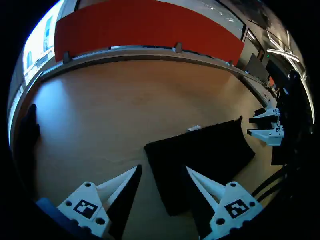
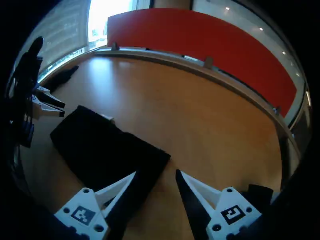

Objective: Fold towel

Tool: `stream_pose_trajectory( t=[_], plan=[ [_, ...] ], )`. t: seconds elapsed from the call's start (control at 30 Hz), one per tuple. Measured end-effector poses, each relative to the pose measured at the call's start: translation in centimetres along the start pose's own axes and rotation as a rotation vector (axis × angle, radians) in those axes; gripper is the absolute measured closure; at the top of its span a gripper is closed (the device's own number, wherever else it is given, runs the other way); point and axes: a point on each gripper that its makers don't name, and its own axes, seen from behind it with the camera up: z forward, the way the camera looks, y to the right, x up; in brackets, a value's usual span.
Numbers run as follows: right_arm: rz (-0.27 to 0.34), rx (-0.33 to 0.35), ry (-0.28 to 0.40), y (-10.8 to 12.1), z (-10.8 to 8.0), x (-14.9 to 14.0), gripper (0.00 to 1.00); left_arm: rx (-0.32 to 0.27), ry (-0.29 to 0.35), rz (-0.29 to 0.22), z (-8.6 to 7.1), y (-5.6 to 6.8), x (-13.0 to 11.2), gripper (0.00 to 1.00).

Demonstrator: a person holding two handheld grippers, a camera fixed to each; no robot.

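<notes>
The left gripper (image 1: 163,167) hangs with jaws apart over the table (image 1: 120,108). The black towel (image 1: 204,156) lies flat just ahead, reaching under its right finger. The right gripper (image 1: 249,126), jaws parted, sits beside the towel's far-right edge.

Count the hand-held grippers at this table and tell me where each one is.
2. The left hand-held gripper is open at one end of the black towel; the right hand-held gripper is open at the opposite end. No other seems hidden.

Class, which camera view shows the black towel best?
The left gripper view: the black towel shows nearly its whole outline. The right gripper view shows it larger, but a finger hides its near corner.
</notes>
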Motion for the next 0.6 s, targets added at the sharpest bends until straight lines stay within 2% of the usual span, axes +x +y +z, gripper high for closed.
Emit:
stream_pose_trajectory(
  t=[0.07,0.2,0.6],
  plan=[
    [0.003,0.003,0.000,0.0,0.0,-0.1,0.30,0.004,0.006,0.002,-0.1,-0.1,0.1,0.11],
    [0.018,0.014,0.010,-0.2,-0.1,0.0,0.15,0.013,0.011,0.004,-0.2,-0.3,0.3,0.07],
    [0.023,0.016,0.020,-0.3,-1.1,-0.1,0.15,0.030,0.018,0.015,-0.9,-0.4,0.1,0.07]
  ],
)
